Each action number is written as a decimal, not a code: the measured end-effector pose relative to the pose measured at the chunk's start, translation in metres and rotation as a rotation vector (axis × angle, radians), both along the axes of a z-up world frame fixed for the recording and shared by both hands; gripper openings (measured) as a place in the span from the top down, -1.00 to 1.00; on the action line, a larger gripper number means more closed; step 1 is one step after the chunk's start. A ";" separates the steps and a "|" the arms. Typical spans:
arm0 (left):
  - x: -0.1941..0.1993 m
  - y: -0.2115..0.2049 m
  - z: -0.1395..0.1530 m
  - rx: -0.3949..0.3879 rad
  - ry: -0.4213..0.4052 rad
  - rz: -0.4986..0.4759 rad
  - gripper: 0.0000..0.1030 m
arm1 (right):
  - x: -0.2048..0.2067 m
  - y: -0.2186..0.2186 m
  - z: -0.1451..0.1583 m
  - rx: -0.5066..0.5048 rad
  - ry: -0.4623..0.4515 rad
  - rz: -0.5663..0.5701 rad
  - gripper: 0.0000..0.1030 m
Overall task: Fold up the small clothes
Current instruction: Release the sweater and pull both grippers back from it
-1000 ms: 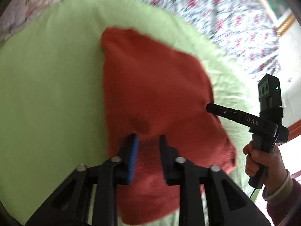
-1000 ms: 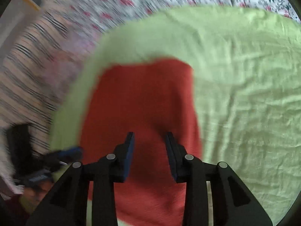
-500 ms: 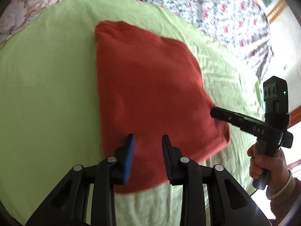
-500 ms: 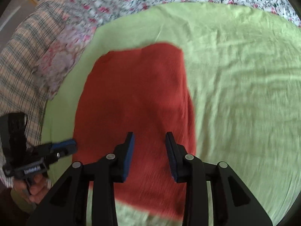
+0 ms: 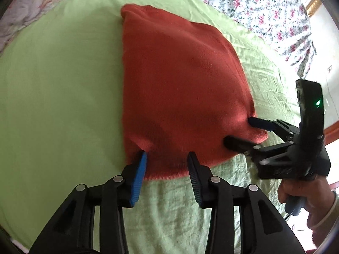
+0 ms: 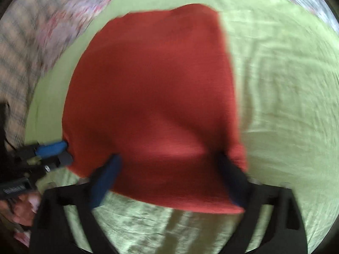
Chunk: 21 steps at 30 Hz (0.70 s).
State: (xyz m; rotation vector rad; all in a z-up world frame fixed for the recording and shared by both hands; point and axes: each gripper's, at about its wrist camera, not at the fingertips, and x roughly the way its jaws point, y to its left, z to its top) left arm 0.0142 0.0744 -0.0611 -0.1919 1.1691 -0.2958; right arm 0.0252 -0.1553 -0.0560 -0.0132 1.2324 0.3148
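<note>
A rust-red fleece garment lies folded and flat on a light green sheet; it also shows in the right wrist view. My left gripper is open, its fingertips over the garment's near edge at its near left corner. My right gripper is open wide, its fingers straddling the garment's near right corner; the same gripper shows in the left wrist view. The right wrist view is blurred. Neither gripper holds cloth.
The green sheet covers a bed with a floral bedspread beyond it. A checked cloth lies at the left in the right wrist view. The person's hand holds the right gripper's handle.
Both grippers have drawn back toward the garment's near edge. The right gripper's jaws have spread much wider, and the left's somewhat. The garment's near part now lies flat.
</note>
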 end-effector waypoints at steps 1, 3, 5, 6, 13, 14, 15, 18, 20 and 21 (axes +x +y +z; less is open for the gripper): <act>-0.004 0.002 0.004 0.008 -0.004 0.008 0.09 | -0.001 0.006 -0.001 -0.045 -0.006 0.029 -1.00; -0.013 0.010 0.017 0.034 -0.035 0.032 -0.02 | -0.006 0.004 0.008 -0.022 -0.043 0.007 -0.99; -0.021 0.020 0.030 0.047 -0.051 0.067 -0.03 | -0.011 -0.012 0.018 0.072 -0.051 -0.056 -0.99; -0.024 0.026 0.035 0.042 -0.054 0.081 -0.03 | -0.015 -0.021 0.024 0.105 -0.057 -0.078 -0.99; -0.056 0.033 0.064 0.074 -0.113 0.134 -0.05 | -0.050 -0.062 0.080 0.136 -0.182 -0.103 -0.99; -0.059 0.030 0.068 0.081 -0.123 0.132 -0.07 | -0.057 -0.065 0.091 0.125 -0.221 -0.104 -0.99; -0.061 0.026 0.070 0.090 -0.136 0.128 -0.10 | -0.062 -0.065 0.102 0.118 -0.268 -0.104 -0.99; -0.069 0.013 0.076 0.146 -0.173 0.128 -0.24 | -0.068 -0.071 0.118 0.100 -0.356 -0.108 -1.00; -0.072 0.006 0.076 0.164 -0.184 0.127 -0.30 | -0.054 -0.078 0.097 0.151 -0.189 -0.123 -0.99; -0.073 0.004 0.077 0.175 -0.181 0.126 -0.30 | -0.049 -0.076 0.088 0.167 -0.130 -0.140 -0.99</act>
